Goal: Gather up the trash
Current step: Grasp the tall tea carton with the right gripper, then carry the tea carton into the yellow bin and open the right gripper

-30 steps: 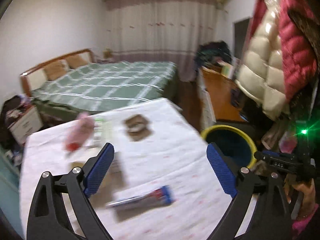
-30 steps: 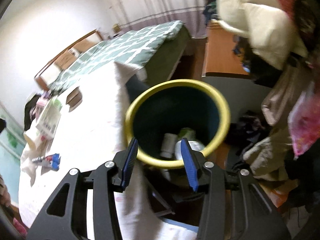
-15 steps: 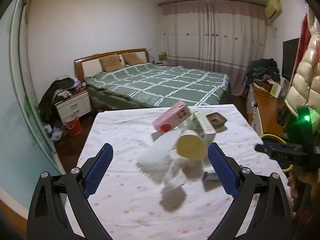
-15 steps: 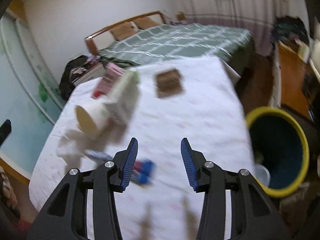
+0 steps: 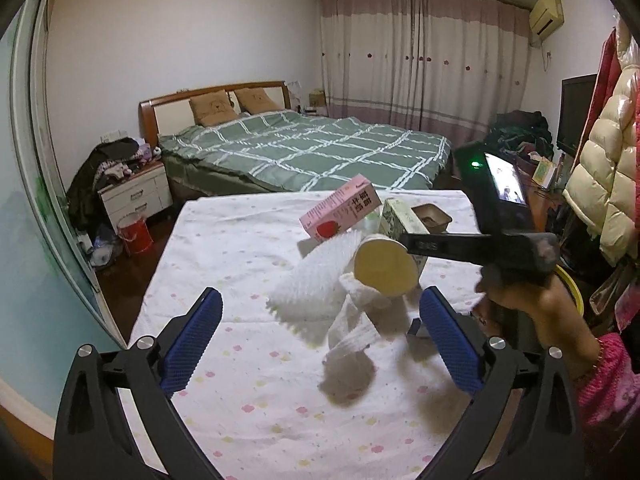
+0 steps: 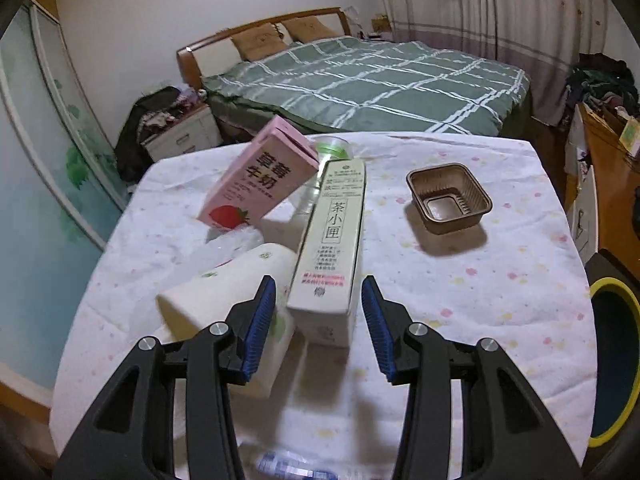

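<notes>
My right gripper (image 6: pixel 319 322) hangs over the floral-clothed bench (image 6: pixel 460 280), its blue fingers (image 6: pixel 260 320) partly apart and empty, flanking the near end of the tall pale-green tea carton (image 6: pixel 332 240) at the frame's centre. A pink strawberry milk carton (image 6: pixel 260 184) leans upper left of it; a white paper cup (image 6: pixel 224 292) lies lower left; a brown plastic tray (image 6: pixel 448 198) sits upper right. My left gripper (image 5: pixel 320 344) is spread wide, empty. The yellow-rimmed bin (image 6: pixel 612 360) stands at the right edge.
</notes>
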`<state>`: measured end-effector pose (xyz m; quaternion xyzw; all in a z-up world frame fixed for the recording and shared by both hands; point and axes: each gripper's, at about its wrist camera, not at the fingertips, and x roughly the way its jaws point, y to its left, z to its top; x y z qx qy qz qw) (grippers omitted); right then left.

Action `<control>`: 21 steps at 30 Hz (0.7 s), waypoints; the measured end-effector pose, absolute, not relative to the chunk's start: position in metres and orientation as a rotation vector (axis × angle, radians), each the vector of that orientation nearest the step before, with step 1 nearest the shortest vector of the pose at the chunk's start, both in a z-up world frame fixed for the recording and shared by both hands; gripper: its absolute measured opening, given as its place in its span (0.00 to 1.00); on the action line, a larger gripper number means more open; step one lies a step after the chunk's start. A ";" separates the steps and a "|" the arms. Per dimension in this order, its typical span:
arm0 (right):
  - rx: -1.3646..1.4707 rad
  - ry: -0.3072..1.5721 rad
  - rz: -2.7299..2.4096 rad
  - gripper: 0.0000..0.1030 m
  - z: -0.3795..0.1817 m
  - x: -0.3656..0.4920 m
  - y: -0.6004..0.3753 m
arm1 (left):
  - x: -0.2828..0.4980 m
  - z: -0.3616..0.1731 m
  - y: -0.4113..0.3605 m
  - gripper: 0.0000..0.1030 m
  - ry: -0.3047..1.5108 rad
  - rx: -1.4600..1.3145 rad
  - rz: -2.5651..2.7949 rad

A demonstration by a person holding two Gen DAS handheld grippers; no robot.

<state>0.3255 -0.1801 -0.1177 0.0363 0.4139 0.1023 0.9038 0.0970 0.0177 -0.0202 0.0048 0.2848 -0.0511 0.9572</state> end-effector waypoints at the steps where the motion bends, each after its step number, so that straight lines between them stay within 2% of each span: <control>1: 0.074 0.861 0.200 0.42 -0.121 0.330 -0.180 | 0.097 -0.022 0.018 0.95 0.581 0.007 -0.105; 10: 0.081 0.862 0.184 0.42 -0.135 0.338 -0.189 | 0.103 -0.036 0.016 0.95 0.619 -0.038 -0.134; 13: 0.090 0.842 0.173 0.29 -0.134 0.334 -0.193 | 0.102 -0.038 0.013 0.95 0.620 -0.032 -0.136; 21: 0.103 0.806 0.191 0.28 -0.120 0.307 -0.214 | 0.102 -0.041 0.013 0.95 0.626 -0.034 -0.137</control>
